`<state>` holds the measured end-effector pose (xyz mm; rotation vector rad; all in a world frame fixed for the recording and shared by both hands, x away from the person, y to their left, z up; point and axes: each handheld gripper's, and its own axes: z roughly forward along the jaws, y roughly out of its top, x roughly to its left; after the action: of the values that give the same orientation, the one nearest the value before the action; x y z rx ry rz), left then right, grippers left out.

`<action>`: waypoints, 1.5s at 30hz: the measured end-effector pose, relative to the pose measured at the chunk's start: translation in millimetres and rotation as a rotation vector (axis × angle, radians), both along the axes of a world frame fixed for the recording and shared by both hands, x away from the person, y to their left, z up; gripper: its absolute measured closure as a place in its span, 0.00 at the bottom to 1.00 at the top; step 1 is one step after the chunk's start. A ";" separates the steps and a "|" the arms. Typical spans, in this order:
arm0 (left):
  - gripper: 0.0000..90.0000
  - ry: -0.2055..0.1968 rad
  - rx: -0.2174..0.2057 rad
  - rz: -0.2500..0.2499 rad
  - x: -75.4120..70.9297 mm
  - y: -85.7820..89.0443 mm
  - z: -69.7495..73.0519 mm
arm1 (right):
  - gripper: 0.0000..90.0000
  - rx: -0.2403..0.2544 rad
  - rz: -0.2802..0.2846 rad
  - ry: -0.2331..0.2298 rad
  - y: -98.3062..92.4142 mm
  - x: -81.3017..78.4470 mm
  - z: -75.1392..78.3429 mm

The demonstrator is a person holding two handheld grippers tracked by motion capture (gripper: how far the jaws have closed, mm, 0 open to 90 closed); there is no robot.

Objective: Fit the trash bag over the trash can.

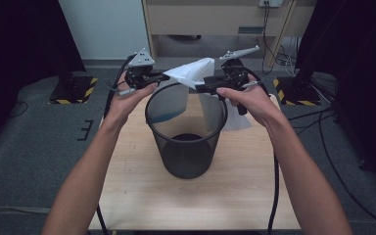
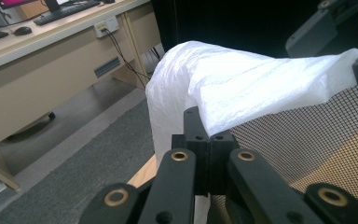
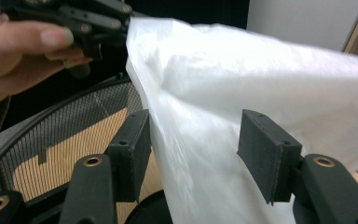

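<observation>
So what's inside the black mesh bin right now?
Part of the white bag hangs down the far inner wall of the mesh bin; its solid dark bottom shows, with nothing on it. The near wall's foot is hidden.

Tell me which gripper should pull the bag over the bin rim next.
Probably the right gripper: its jaws stand open around the white bag above the bin, free to regrip, while the left gripper is shut, pinning the bag's edge.

The bin (image 1: 186, 132) stands on the table (image 1: 127, 186). The bag (image 1: 194, 71) hangs over its far rim, between left gripper (image 1: 162, 77) and right gripper (image 1: 199, 88)
</observation>
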<state>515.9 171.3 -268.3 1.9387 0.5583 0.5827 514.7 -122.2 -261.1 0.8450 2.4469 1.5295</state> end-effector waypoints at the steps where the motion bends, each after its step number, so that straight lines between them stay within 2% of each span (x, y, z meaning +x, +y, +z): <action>1: 1.00 0.000 0.004 0.001 0.1 0.5 0.2 | 0.48 0.000 0.000 0.000 0.0 0.0 0.0; 3: 1.00 -0.002 0.001 0.005 0.0 1.0 0.4 | 0.57 -0.021 -0.002 -0.002 -3.4 -1.0 -2.6; 7: 1.00 -0.011 -0.012 0.009 -2.4 1.1 1.7 | 0.88 -0.020 0.015 0.008 -6.1 -2.0 -5.1; 10: 1.00 -0.021 -0.015 0.013 -5.5 1.8 3.3 | 0.99 0.003 0.027 0.027 -5.0 -2.2 -3.0; 17: 1.00 -0.043 -0.025 0.021 -11.9 7.1 7.8 | 1.00 0.077 0.063 0.088 1.0 -0.9 2.2; 25: 1.00 -0.072 -0.053 0.037 -18.9 13.6 12.1 | 1.00 0.068 0.116 0.086 17.7 -8.3 7.7; 31: 1.00 -0.065 -0.053 0.055 -25.4 23.1 7.8 | 1.00 0.048 0.143 0.081 30.3 -14.6 12.2; 34: 1.00 -0.074 -0.083 0.065 -29.3 29.6 8.5 | 1.00 0.049 0.156 0.081 37.4 -17.6 14.4; 37: 1.00 -0.074 -0.092 0.076 -33.0 34.6 8.9 | 1.00 0.044 0.173 0.078 44.8 -21.3 15.8; 42: 1.00 -0.084 -0.096 0.092 -40.3 42.6 8.5 | 1.00 0.037 0.183 0.076 53.4 -24.5 16.8; 43: 1.00 -0.076 -0.098 0.099 -42.6 43.5 8.1 | 1.00 0.034 0.185 0.076 55.2 -24.9 16.6; 44: 1.00 -0.092 -0.085 0.095 -43.4 44.1 7.8 | 1.00 0.035 0.185 0.077 56.8 -25.1 16.4; 45: 1.00 -0.085 -0.082 0.099 -45.4 44.2 7.0 | 1.00 0.035 0.188 0.076 58.2 -25.1 16.0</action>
<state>470.5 215.5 -261.3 1.8082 0.6171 0.6913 489.5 -64.0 -245.1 0.7092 2.6274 1.6339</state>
